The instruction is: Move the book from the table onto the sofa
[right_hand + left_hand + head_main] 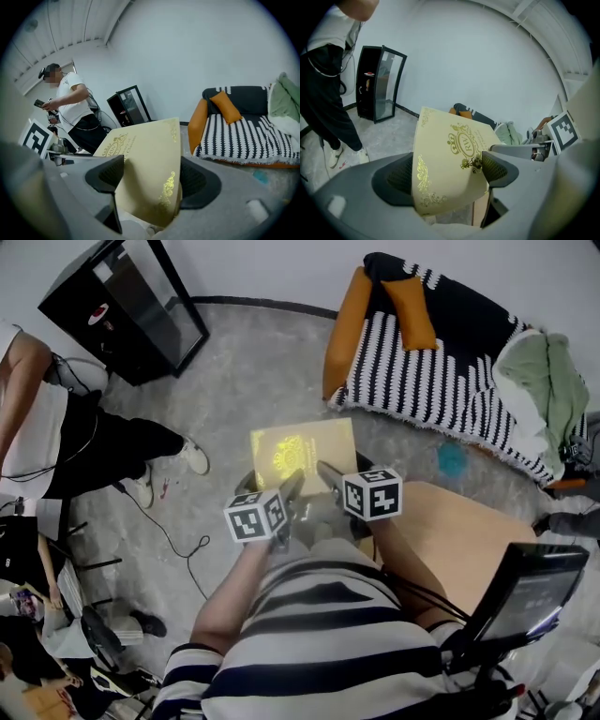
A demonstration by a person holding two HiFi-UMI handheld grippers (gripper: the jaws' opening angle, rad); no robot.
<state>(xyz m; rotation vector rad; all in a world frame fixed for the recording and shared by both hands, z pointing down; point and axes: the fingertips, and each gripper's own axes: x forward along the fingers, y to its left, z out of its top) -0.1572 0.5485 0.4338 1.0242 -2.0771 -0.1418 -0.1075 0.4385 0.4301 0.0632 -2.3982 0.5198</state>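
left claw (447, 174) is clamped on the book (302, 448), jaws drawn in to the thickness of the cover with nothing else between them. right claw (152, 180) does the same just beside it, so it's a two-handed hold on the near edge.

the book hangs in the air over the grey floor (234, 362). it's clear of the table (459, 531) off to the right and well short of the striped sofa (441, 371) ahead. the pale yellow cover faces up, gold crest showing.

how will it handle? it looks like a stiff board cover, lying flat with no droop at the free edge, and light enough for this pinch, i'd say. that smooth gilt finish could be slippery, though, and all the weight hangs out past the jaws. a bite deeper in from the edge, one claw towards each near corner, looks safest.

direction now: the free edge points away from the person, roughly towards the sofa's orange arm (349, 329). the book sits at a slant across the jaws in the left gripper view and the right gripper view. the long axis seems to run crossways, left to right in front of the person, though the steep angle makes that hard to call.
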